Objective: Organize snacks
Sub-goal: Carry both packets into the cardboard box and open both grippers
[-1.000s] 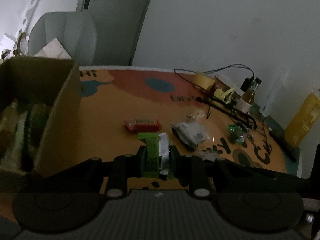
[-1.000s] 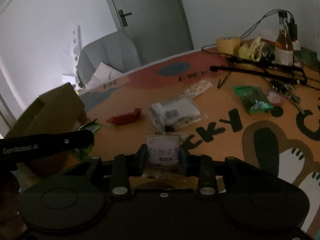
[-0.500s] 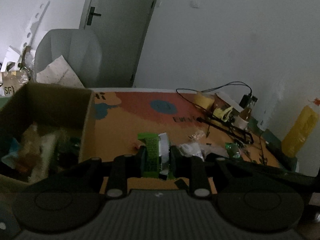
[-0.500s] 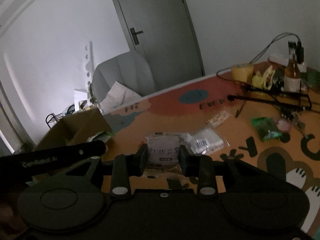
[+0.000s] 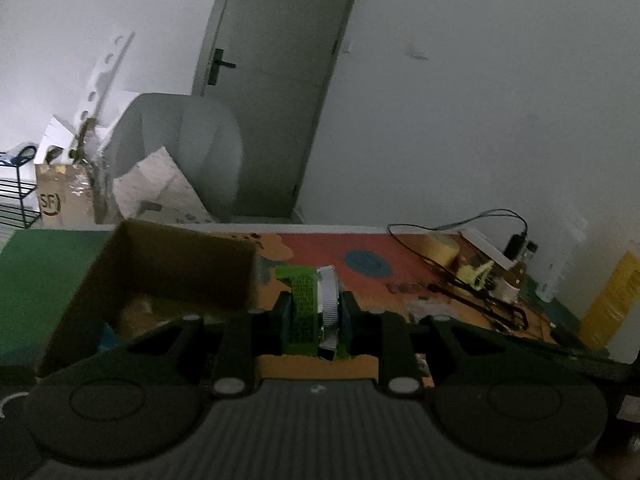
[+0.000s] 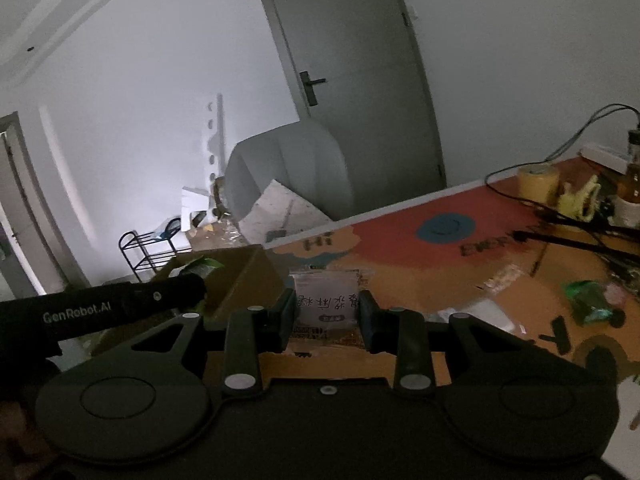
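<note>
Left claw [image 5: 313, 318]: black, ribbed grey housing, silver screws.
Right claw [image 6: 326, 318]: black, round discs, silver screws.
Marking: "GenRobot.AI", white.

Grey door [image 5: 276, 92], grey armchair [image 5: 188, 152]

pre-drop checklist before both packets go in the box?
1. Left gripper shut on green snack packet: ok.
2. Right gripper shut on white snack packet: ok.
3. Cardboard box open at the top: ok.
4. Left gripper over the box opening: not ok, box lies to its left.
5. Room left inside the box: cannot tell, interior dark.
6. Both packets clear of the table: ok.
</note>
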The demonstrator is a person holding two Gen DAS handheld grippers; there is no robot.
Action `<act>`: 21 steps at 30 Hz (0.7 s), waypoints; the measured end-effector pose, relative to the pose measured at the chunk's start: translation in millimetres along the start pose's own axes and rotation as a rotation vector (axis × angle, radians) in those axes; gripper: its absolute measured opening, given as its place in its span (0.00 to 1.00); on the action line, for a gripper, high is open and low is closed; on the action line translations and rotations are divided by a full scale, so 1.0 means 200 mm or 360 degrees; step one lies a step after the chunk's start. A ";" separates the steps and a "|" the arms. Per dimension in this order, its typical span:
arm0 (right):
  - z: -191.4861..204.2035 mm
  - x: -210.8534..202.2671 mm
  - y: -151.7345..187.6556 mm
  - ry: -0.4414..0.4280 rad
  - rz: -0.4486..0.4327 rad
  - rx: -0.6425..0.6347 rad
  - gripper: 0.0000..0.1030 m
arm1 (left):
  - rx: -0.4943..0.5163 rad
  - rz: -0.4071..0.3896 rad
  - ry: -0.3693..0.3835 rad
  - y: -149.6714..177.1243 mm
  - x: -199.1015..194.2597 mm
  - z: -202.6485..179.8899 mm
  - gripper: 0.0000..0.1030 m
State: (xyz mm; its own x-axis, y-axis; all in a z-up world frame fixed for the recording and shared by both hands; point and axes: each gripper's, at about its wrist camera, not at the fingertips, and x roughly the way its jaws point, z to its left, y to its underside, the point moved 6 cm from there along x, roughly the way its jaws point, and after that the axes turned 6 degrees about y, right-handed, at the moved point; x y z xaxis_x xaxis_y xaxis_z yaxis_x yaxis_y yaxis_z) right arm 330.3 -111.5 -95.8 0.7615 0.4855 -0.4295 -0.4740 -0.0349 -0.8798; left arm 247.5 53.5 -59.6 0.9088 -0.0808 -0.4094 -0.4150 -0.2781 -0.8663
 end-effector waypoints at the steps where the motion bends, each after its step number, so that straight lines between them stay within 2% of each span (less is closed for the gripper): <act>1: 0.02 0.01 0.00 -0.0010 -0.0001 -0.0003 0.31 | -0.0002 -0.0002 -0.0007 -0.01 0.00 0.02 0.23; 13: 0.23 0.10 -0.04 -0.0098 0.0016 -0.0063 0.31 | -0.0065 -0.0032 -0.0116 -0.07 -0.04 0.24 0.23; 21: 0.36 0.19 -0.05 -0.0146 0.0023 -0.0083 0.31 | -0.0103 -0.0005 -0.0203 -0.09 0.03 0.40 0.23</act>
State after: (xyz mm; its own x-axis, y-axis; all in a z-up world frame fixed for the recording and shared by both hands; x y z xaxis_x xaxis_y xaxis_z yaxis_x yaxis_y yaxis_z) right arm 331.8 -30.3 -88.8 0.7101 0.5623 -0.4238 -0.4590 -0.0868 -0.8842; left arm 256.6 134.8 -69.5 0.8954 0.0413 -0.4433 -0.4047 -0.3397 -0.8490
